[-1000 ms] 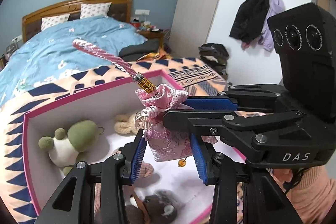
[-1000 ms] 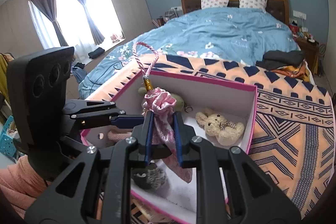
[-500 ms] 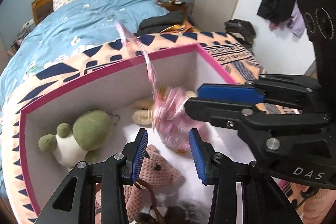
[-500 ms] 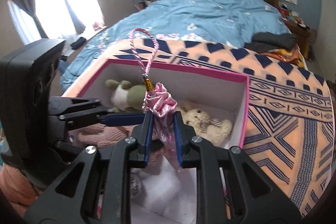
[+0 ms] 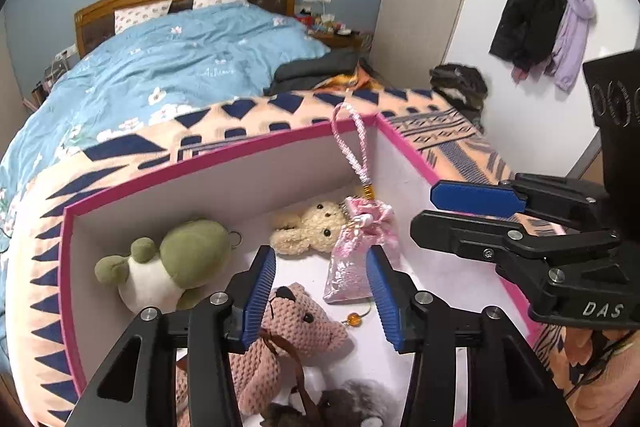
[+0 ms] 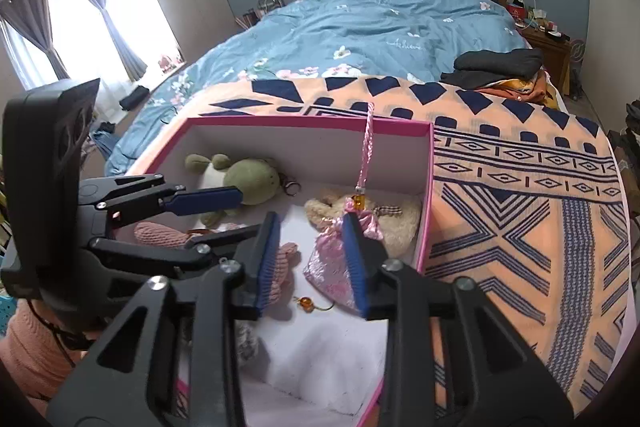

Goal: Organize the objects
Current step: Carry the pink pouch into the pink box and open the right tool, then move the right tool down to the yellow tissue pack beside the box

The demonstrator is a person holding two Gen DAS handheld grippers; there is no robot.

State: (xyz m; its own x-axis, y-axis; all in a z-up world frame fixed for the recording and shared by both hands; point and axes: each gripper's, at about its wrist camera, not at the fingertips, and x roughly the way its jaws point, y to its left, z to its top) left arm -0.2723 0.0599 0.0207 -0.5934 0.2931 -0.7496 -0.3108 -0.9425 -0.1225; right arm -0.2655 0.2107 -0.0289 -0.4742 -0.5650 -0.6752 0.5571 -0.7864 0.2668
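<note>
A pink satin pouch [image 5: 350, 263] [image 6: 328, 259] with a braided cord lies on the floor of the pink-rimmed box [image 5: 224, 155] [image 6: 304, 121], leaning on a cream bunny [image 5: 308, 231] [image 6: 400, 223]. My right gripper [image 6: 311, 219] [image 5: 424, 209] hovers over the pouch, its jaws opening and its pads off the fabric. My left gripper [image 5: 319, 251] [image 6: 250, 211] is beside it inside the box, jaws also opening, nothing between them. A green plush [image 5: 176, 263] [image 6: 244, 179] and a pink knitted bear [image 5: 280, 331] share the box.
The box sits on an orange and navy patterned blanket [image 6: 520, 187] at the foot of a bed with a blue duvet [image 6: 380, 19]. Folded dark clothes [image 6: 500, 61] lie on the bed. Coats [image 5: 536, 15] hang on the wall. A pink sleeve [image 6: 28, 359] is at the lower left.
The right gripper carried the pouch down into the box and let it go; its jaws have parted. The pouch now rests on the box floor. The left jaws stand wider.
</note>
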